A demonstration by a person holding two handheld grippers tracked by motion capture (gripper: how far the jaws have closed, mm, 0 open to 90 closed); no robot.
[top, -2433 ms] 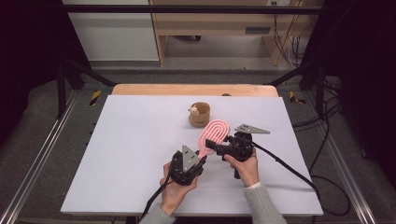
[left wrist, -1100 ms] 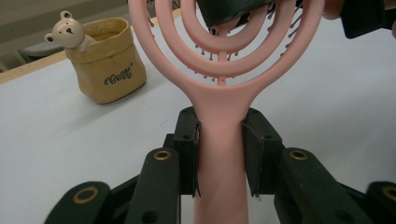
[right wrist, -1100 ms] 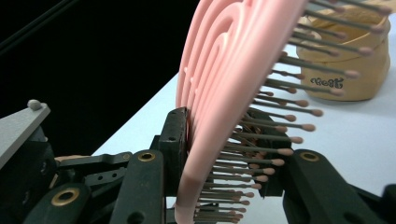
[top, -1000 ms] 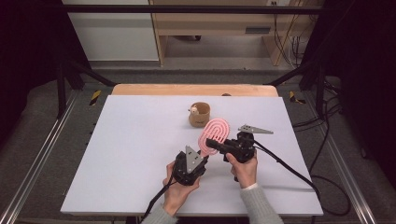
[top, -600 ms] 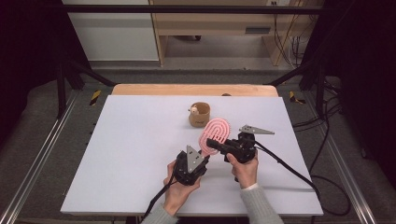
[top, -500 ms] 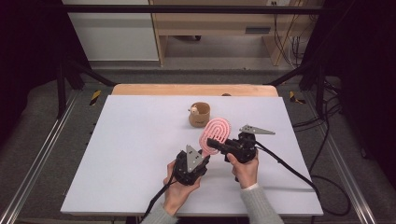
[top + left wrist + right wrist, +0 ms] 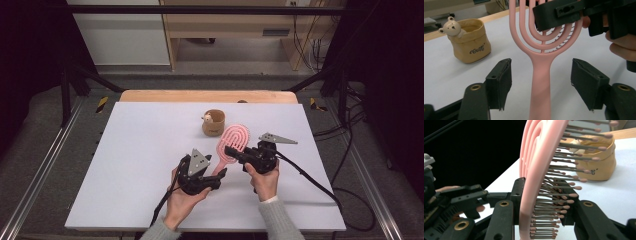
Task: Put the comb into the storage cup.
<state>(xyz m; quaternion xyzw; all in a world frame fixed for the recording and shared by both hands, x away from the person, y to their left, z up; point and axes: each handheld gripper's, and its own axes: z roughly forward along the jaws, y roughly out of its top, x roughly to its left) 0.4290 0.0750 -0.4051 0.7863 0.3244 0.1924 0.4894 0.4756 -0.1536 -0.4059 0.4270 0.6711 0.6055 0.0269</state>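
One pink hairbrush, looped head — right gripper clamps it; left gripper released.

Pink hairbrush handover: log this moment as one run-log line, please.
pink hairbrush: held off the table | right gripper: shut on brush head | left gripper: open, jaws either side of handle, not touching | bear pouch: on white table, apart

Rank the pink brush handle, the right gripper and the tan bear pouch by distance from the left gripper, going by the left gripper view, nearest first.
1. Pink brush handle: between the open jaws of the left gripper, not clamped.
2. Right gripper: farther up, shut on the brush head, upper right.
3. Tan bear pouch: on the table beyond, upper left.
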